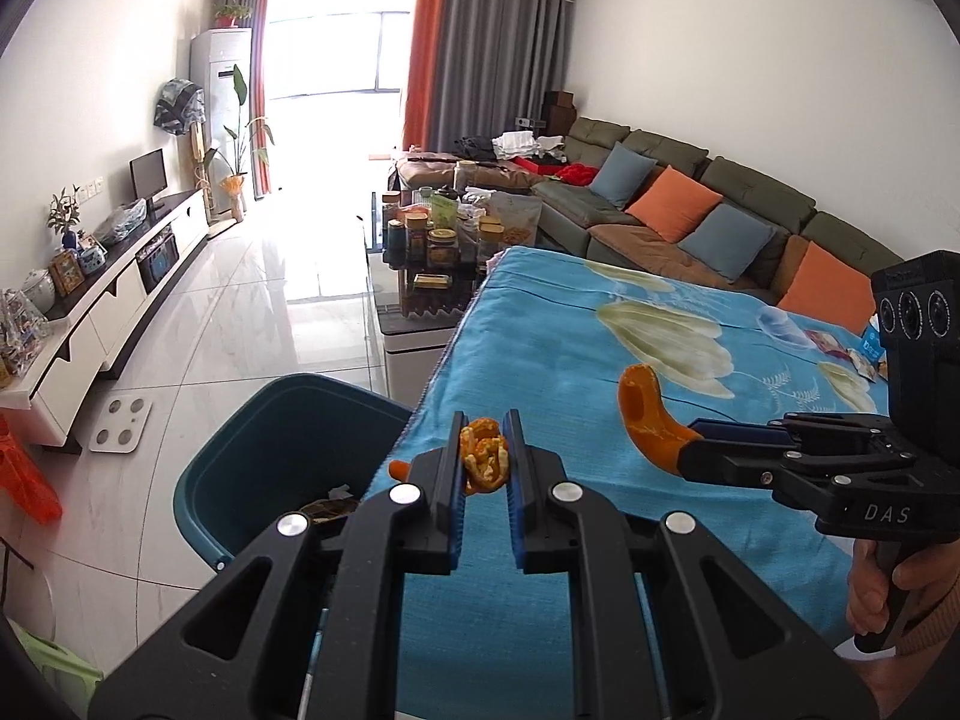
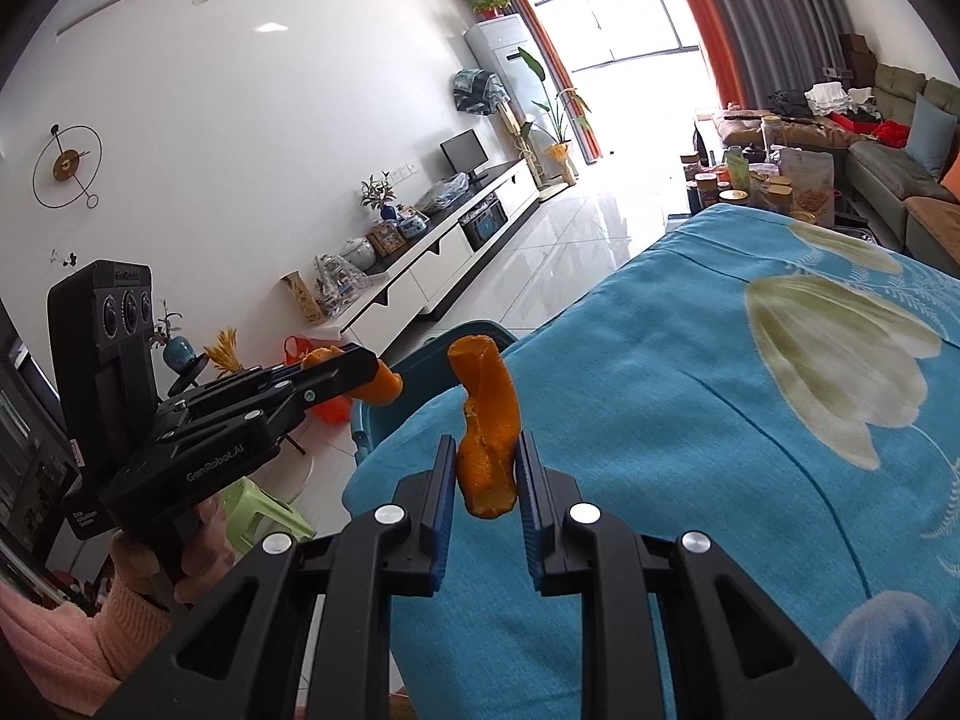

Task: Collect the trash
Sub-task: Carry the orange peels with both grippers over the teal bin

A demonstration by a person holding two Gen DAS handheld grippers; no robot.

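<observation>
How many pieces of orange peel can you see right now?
2. One crumpled peel is pinched in the left gripper, near the teal bin. One long peel is in the right gripper. More may lie hidden in the bin.

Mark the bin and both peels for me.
Bin (image 1: 252, 450), left wrist view, inner wall.
Curled peel (image 1: 485, 461), left wrist view, middle, in left gripper.
Long peel (image 2: 487, 420), right wrist view, middle, in right gripper.

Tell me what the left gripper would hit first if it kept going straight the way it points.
Probably nothing close: the left gripper, shut on orange peel, points over the blue tablecloth's edge beside the teal bin. Depth is unclear; the cluttered coffee table lies beyond.
</observation>
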